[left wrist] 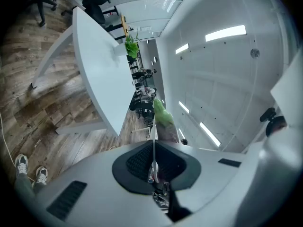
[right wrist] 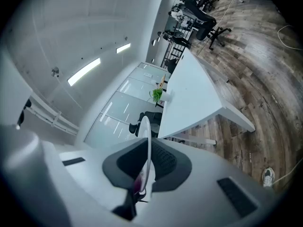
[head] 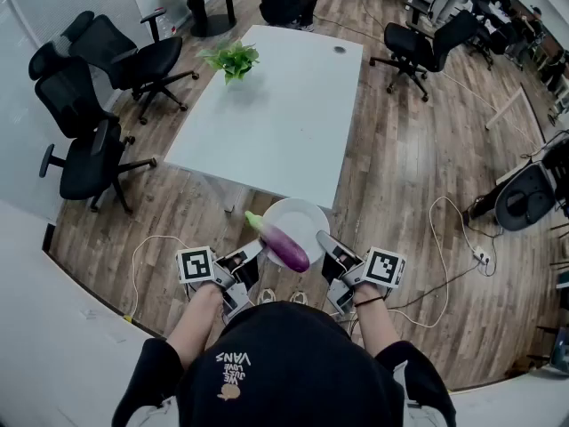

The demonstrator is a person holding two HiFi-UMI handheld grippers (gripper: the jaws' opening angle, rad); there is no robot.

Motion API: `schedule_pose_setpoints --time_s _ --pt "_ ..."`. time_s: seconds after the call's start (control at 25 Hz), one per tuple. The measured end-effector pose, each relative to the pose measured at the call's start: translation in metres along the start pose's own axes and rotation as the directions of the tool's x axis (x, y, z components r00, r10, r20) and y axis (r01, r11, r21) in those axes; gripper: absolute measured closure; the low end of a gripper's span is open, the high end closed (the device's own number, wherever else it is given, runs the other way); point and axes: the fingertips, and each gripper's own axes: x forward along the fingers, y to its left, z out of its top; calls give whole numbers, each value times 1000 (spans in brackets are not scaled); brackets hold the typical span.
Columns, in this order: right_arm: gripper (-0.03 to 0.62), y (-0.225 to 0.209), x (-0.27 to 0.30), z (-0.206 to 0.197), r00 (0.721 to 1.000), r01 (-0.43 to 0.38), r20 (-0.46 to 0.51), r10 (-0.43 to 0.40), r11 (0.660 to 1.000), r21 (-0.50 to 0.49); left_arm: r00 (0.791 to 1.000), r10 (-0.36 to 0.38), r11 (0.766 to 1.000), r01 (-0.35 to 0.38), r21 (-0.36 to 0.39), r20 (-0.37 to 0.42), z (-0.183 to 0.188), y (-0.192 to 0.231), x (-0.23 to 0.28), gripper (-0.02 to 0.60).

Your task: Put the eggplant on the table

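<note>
A purple eggplant with a green stem lies on a white plate, held in the air just short of the white table's near edge. My left gripper is shut on the plate's left rim and my right gripper is shut on its right rim. In the left gripper view the plate shows edge-on between the jaws of the left gripper, with the eggplant beyond. In the right gripper view the plate's rim stands edge-on in the right gripper.
A potted green plant stands at the table's far left, a small dark object at its far end. Black office chairs are to the left, another chair at the far right. Cables lie on the wooden floor.
</note>
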Motion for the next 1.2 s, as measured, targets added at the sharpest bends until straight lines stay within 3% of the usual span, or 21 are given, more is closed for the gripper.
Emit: schedule_pose_setpoints --time_s 0.2,1.2 --pt "563 -7 -2 0 1000 29 -5 -29 1000 3 1000 1 1000 -1 4 0 1 3 1 558" --pt "563 -20 -13 17 999 20 -43 -20 1000 8 999 15 1000 -15 -8 32 -8 8 24 558"
